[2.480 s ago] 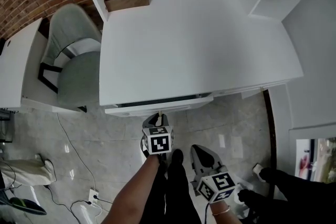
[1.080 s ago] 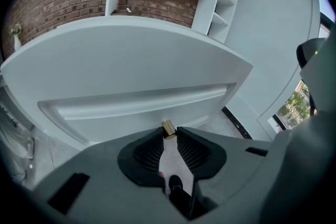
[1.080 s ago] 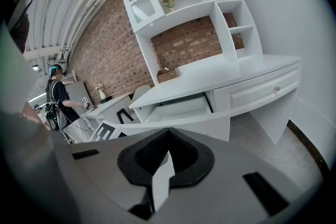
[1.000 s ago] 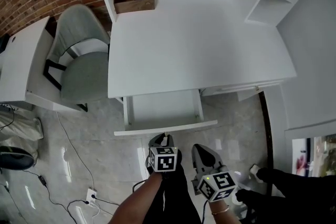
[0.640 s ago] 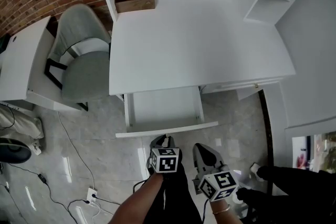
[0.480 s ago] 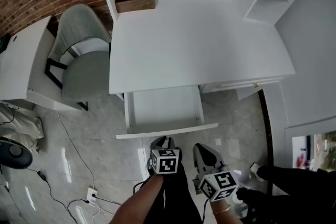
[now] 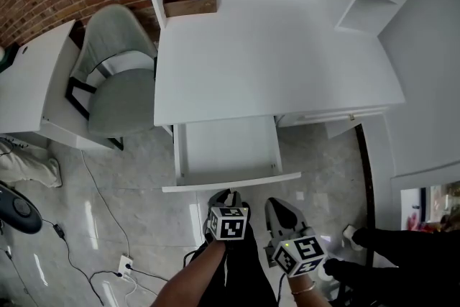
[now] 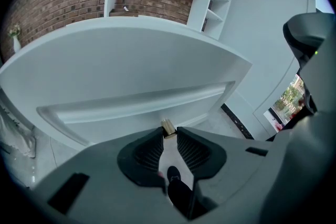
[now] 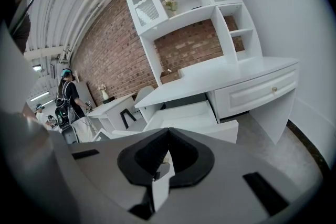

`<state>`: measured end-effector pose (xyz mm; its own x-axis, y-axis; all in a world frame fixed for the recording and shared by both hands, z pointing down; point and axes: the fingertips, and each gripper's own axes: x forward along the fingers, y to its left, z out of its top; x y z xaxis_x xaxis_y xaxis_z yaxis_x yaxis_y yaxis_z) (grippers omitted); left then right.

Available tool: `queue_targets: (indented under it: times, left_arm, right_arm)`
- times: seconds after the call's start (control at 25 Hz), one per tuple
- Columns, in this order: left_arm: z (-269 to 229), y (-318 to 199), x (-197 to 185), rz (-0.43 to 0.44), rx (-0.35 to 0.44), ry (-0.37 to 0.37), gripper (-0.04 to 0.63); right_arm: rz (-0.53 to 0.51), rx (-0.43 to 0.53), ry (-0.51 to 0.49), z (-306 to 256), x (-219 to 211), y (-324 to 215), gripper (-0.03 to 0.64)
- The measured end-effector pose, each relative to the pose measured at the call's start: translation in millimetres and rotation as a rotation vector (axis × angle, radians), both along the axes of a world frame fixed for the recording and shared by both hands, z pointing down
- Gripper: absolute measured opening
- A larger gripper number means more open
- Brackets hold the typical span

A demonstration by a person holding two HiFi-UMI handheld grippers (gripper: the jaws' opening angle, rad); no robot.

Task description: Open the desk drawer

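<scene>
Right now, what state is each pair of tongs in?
Left tongs: closed on the small brass knob of the white desk drawer.
Right tongs: closed, empty.

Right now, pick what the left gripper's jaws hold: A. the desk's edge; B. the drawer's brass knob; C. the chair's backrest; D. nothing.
B: the left gripper view shows the left gripper with its tips closed on the small brass knob on the front of the pulled-out drawer.

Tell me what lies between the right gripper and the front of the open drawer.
Only bare grey floor. The head view shows the right gripper apart from the drawer front.
</scene>
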<state>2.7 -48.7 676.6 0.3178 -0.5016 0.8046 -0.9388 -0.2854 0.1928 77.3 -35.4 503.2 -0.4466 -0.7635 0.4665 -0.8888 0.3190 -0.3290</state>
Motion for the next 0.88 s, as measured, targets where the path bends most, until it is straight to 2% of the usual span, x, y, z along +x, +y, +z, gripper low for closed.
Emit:
queue_targets:
  times: [0.56,0.76,0.88]
  left_arm:
    - [-11.0,15.8,-1.5,-0.001,-0.008,0.035,0.086]
    - [-29.6,33.4,-0.7,0.045,0.0,0.063,0.084]
    - [-53.9,31.5,-7.3,0.051,0.036,0.07,0.073]
  right_arm:
    - [0.012,0.012,0.003,-7.6,6.5,-1.5,0.003]
    - [0.013,0.021,-0.007,-11.9,5.5,-3.2,0.003]
    - [0.009,0.035,-0.012,-17.3,3.9,-5.3,0.003]
